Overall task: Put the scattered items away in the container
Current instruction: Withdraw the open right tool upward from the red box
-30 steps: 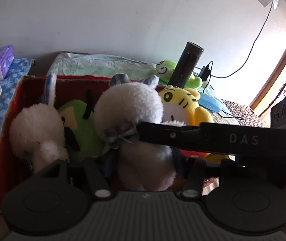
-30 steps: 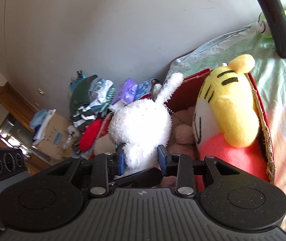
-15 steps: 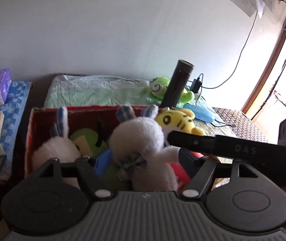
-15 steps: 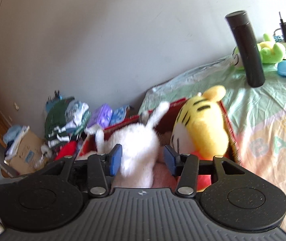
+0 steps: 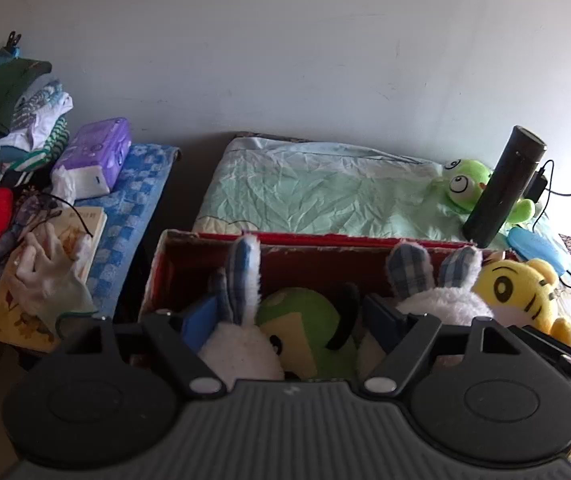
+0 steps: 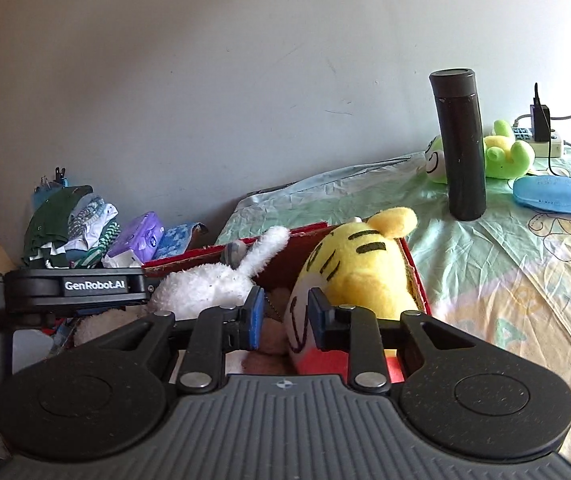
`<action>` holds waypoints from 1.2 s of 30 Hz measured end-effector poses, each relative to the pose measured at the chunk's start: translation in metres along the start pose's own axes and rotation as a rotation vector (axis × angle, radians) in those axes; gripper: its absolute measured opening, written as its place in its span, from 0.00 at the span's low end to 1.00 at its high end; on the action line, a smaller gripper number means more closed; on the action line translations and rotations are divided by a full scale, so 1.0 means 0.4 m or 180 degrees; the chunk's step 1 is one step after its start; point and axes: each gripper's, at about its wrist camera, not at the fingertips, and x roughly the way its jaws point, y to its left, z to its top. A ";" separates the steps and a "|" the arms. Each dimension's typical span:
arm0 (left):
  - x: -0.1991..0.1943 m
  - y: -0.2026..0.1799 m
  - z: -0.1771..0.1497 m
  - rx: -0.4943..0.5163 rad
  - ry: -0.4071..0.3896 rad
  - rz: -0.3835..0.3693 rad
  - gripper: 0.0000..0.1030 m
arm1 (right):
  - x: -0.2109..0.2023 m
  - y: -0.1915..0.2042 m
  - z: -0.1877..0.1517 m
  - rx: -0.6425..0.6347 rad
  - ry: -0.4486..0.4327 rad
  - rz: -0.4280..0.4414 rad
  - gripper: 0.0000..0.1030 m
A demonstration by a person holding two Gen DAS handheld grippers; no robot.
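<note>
A red cardboard box (image 5: 325, 242) sits on the bed and holds plush toys: two white rabbits with checked ears (image 5: 241, 344) (image 5: 441, 300), a green plush (image 5: 305, 320) and a yellow tiger (image 5: 521, 292). My left gripper (image 5: 289, 320) is open above the box and holds nothing. In the right wrist view the box (image 6: 415, 276), the tiger (image 6: 361, 264) and a white rabbit (image 6: 213, 284) show. My right gripper (image 6: 283, 316) is open and empty just above the box. A green frog plush (image 6: 501, 152) lies outside the box by the wall.
A black flask (image 6: 461, 144) stands on the bed in front of the frog, with a blue glasses case (image 6: 553, 194) and a power strip (image 6: 541, 140) to its right. Left of the bed lie a purple tissue pack (image 5: 93, 156), clothes (image 5: 9, 116), a book and a glove (image 5: 45, 276).
Both grippers have let go of the white rabbits, opened, and pulled back and up from the box. The rabbits now rest inside it.
</note>
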 end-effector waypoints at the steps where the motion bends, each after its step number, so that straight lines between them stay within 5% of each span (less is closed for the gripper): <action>1: -0.001 -0.001 -0.003 0.0004 -0.0005 0.0036 0.82 | 0.003 -0.001 -0.001 -0.0003 0.0013 -0.0013 0.26; 6: 0.009 0.013 -0.015 -0.0094 0.0046 0.0153 0.94 | 0.013 0.004 -0.007 -0.0049 0.0057 -0.0069 0.26; 14: 0.009 0.010 -0.010 -0.0080 0.0106 0.0157 0.95 | 0.034 0.005 -0.005 -0.0041 0.0140 -0.0036 0.26; 36: -0.125 -0.058 -0.023 0.0225 -0.0076 0.0640 0.99 | -0.035 0.023 -0.006 -0.0051 0.0202 -0.0170 0.27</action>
